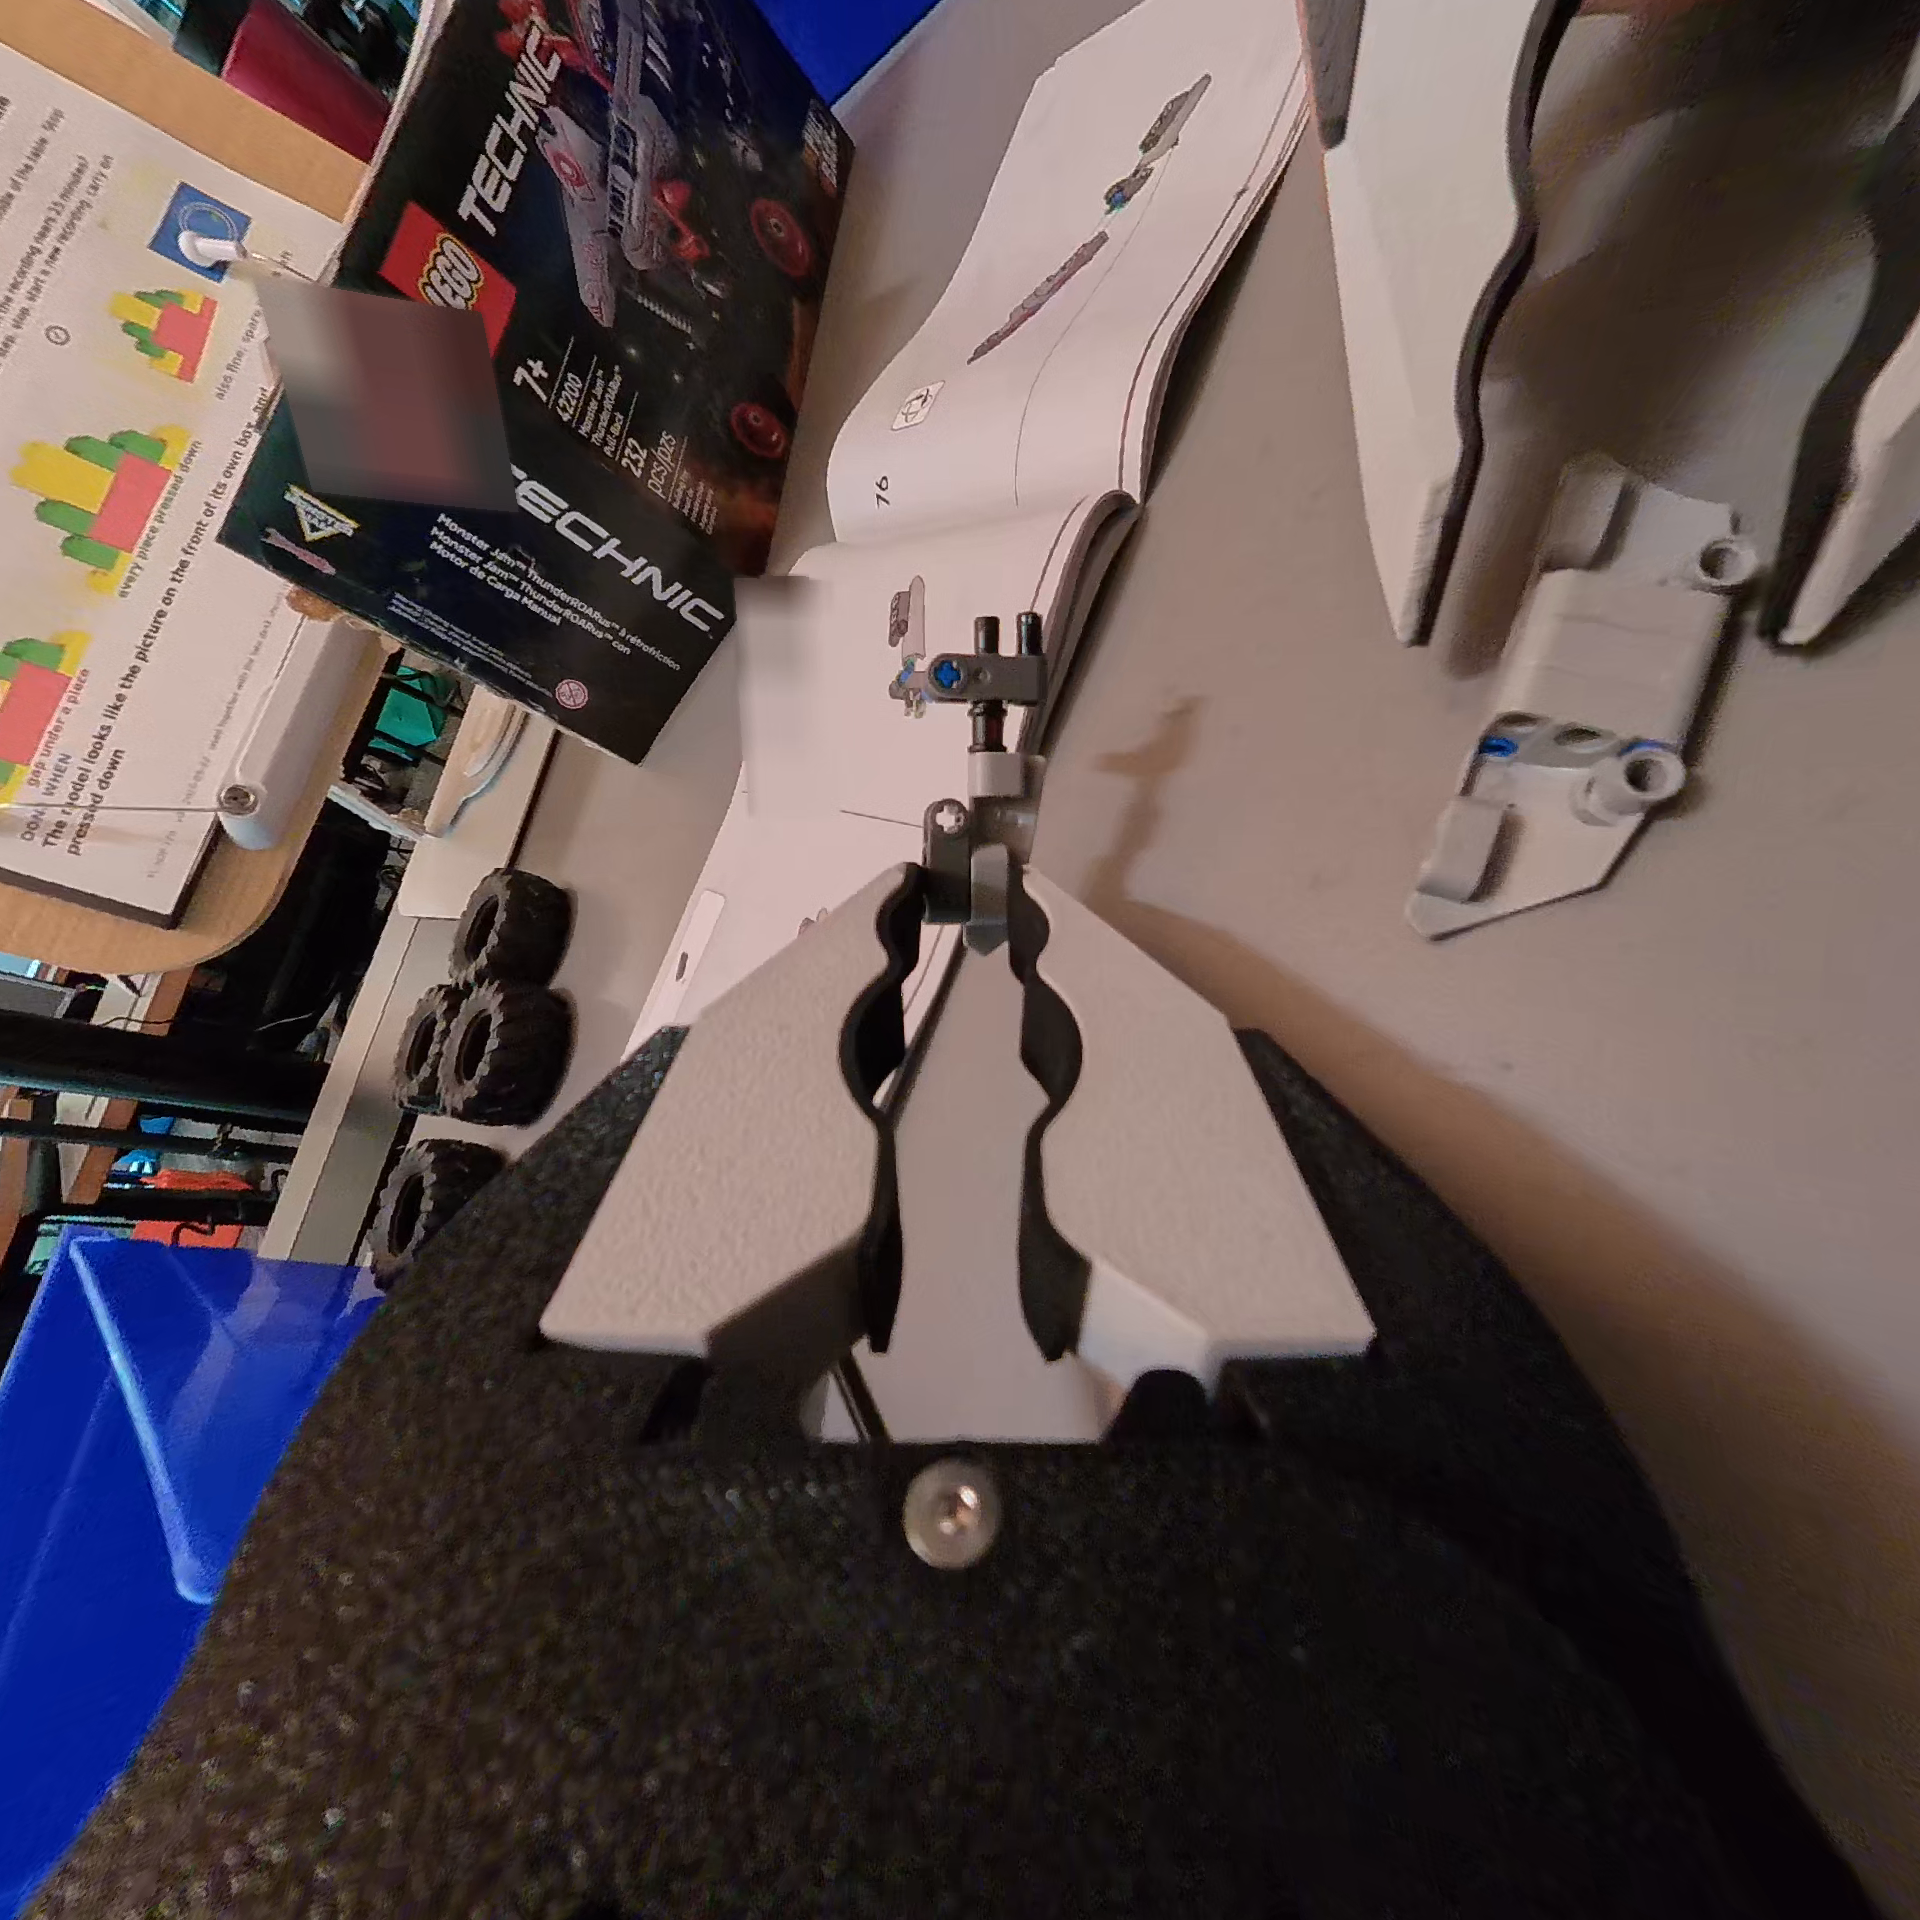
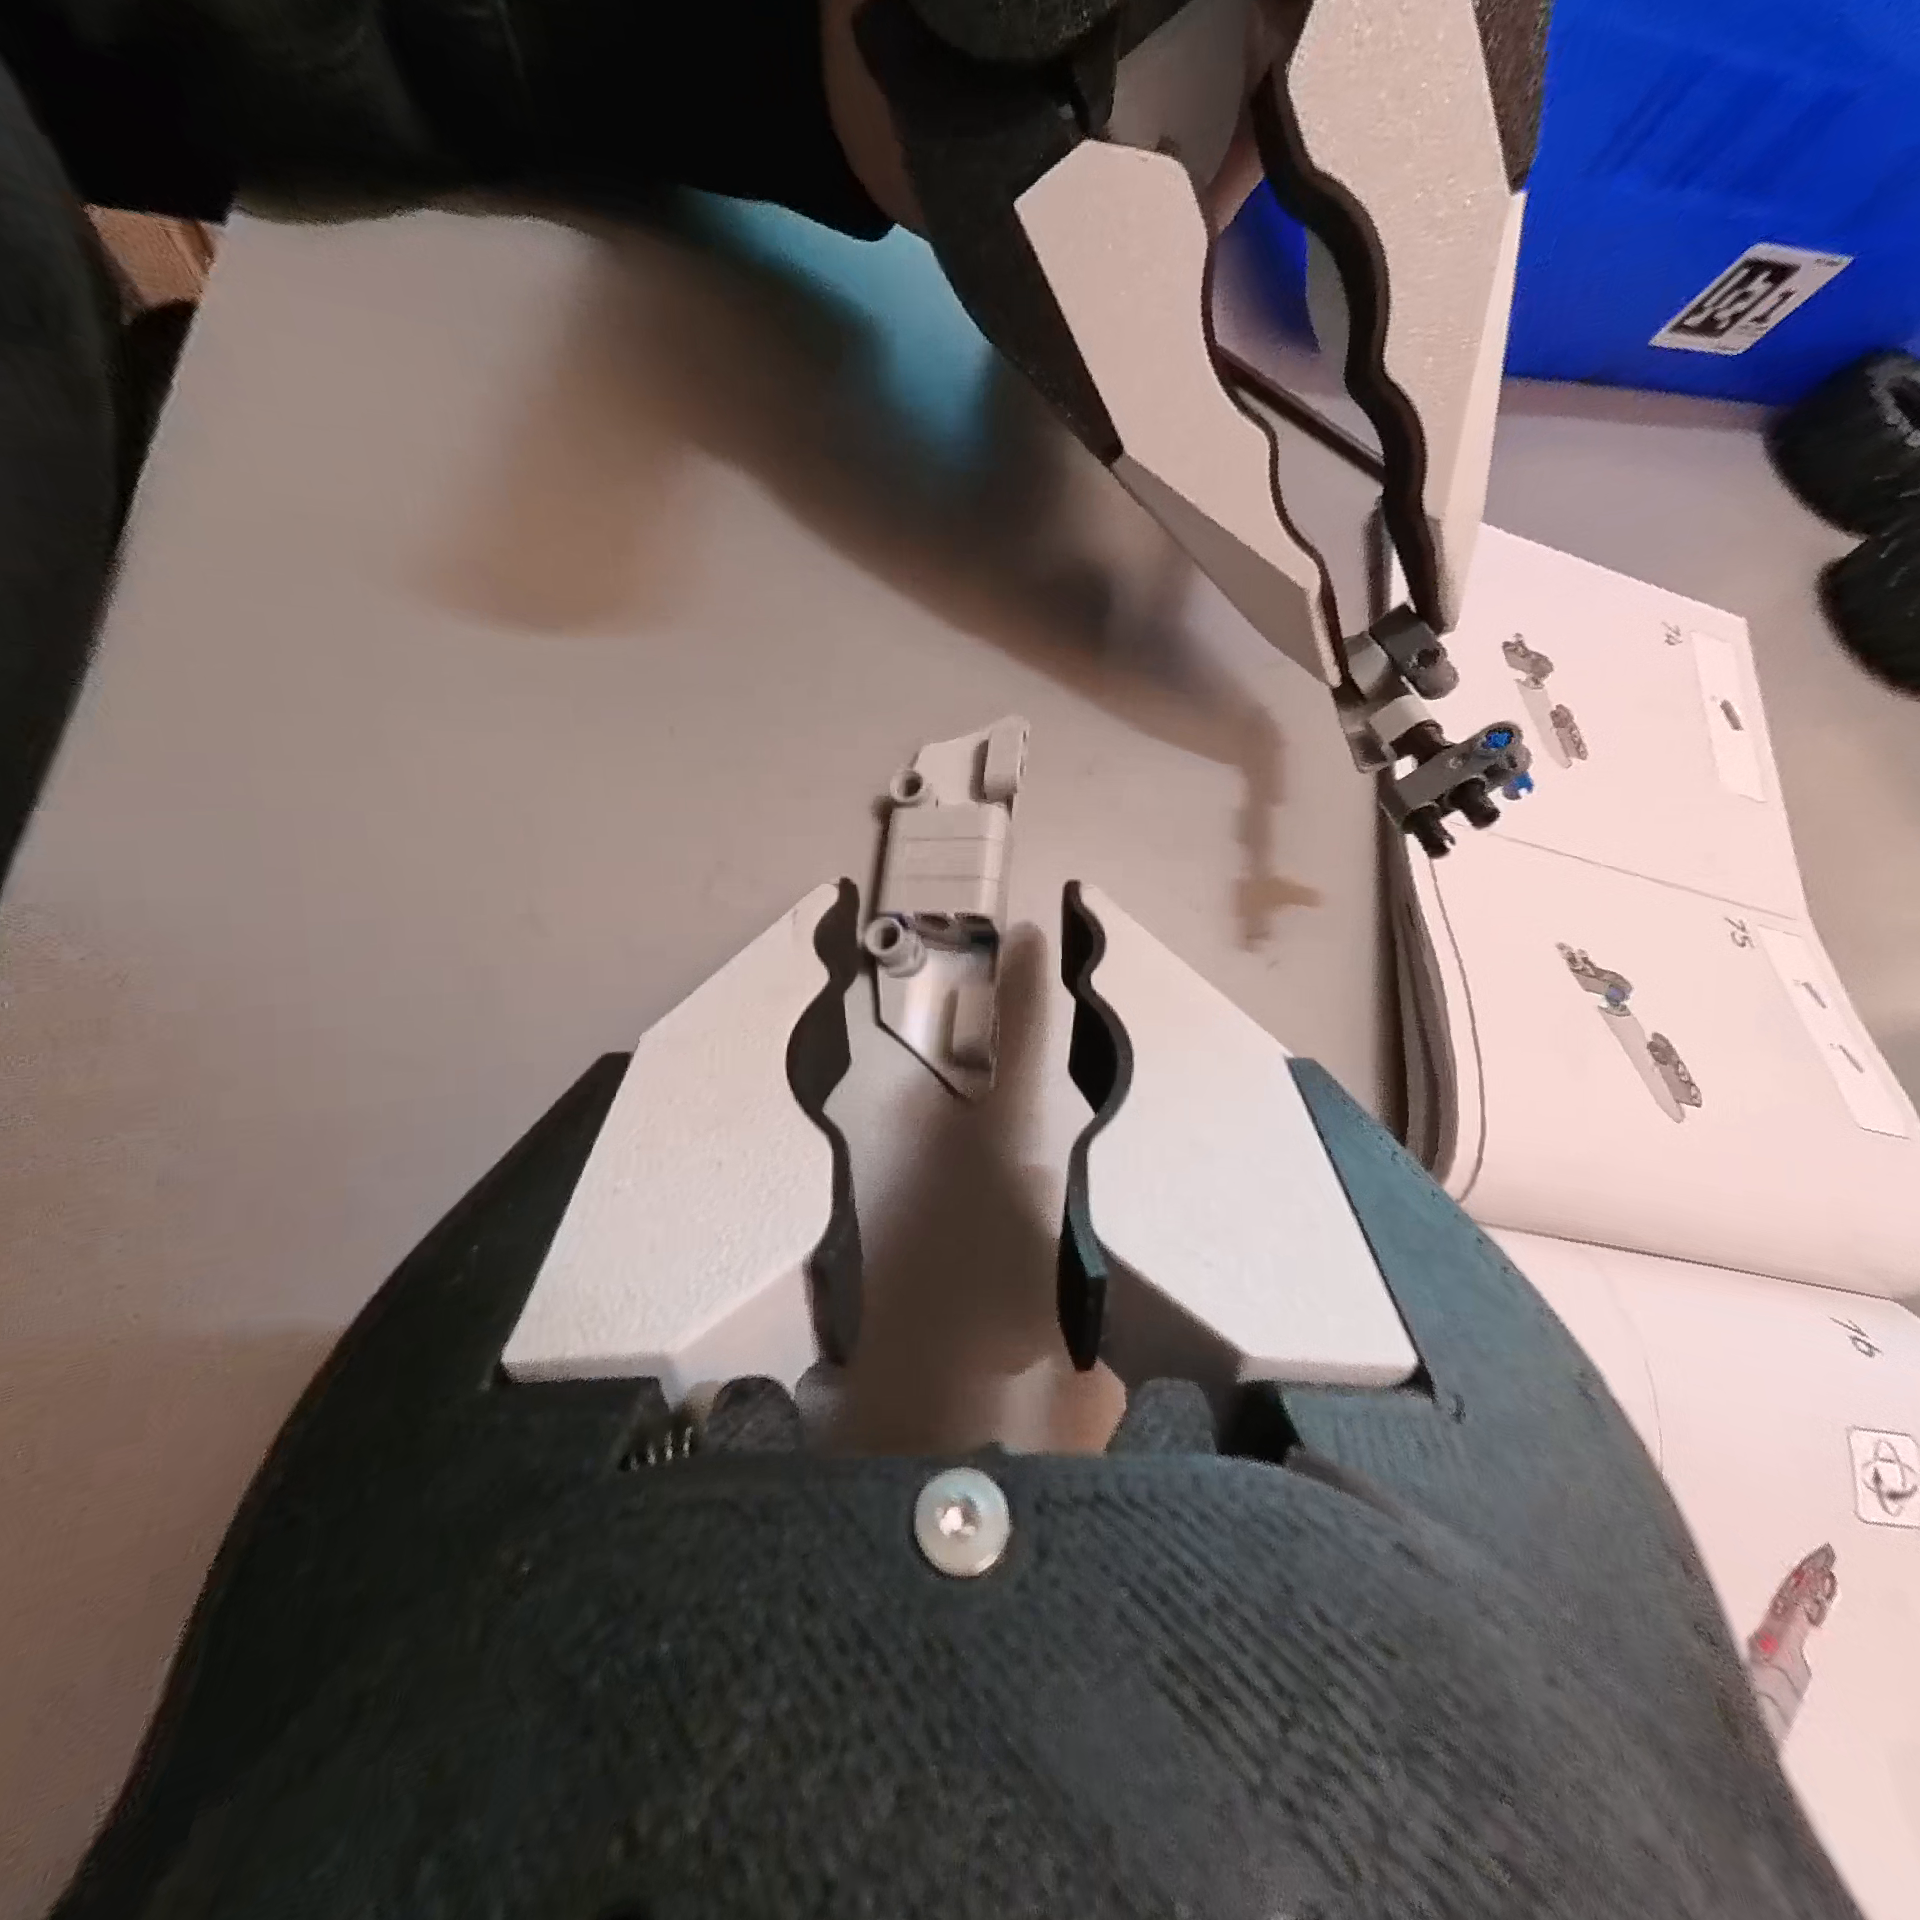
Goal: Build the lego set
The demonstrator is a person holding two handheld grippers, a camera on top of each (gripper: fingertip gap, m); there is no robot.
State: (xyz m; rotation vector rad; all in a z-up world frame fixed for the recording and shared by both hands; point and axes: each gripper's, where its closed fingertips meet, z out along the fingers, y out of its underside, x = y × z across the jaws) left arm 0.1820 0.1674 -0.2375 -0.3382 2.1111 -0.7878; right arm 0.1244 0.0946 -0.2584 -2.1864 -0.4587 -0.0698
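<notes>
My left gripper (image 1: 971,894) is shut on a small dark grey sub-assembly (image 1: 982,727) with black pins and a blue pin, held above the open instruction booklet (image 1: 1049,312). It also shows in the right wrist view (image 2: 1382,665), with the sub-assembly (image 2: 1439,758) at its tips. A light grey panel assembly (image 1: 1579,717) with blue pins lies flat on the table. My right gripper (image 2: 951,904) is open and empty, its fingers on either side of the near end of that panel (image 2: 951,883). The right gripper's fingers (image 1: 1455,312) show at the top right of the left wrist view.
The set's box (image 1: 582,343) stands at the back left beside a printed sheet (image 1: 114,520). Several black tyres (image 1: 483,1029) lie by a blue bin (image 1: 156,1455). The booklet (image 2: 1662,883) lies right of the panel, with tyres (image 2: 1860,447) and the blue bin (image 2: 1714,156) beyond.
</notes>
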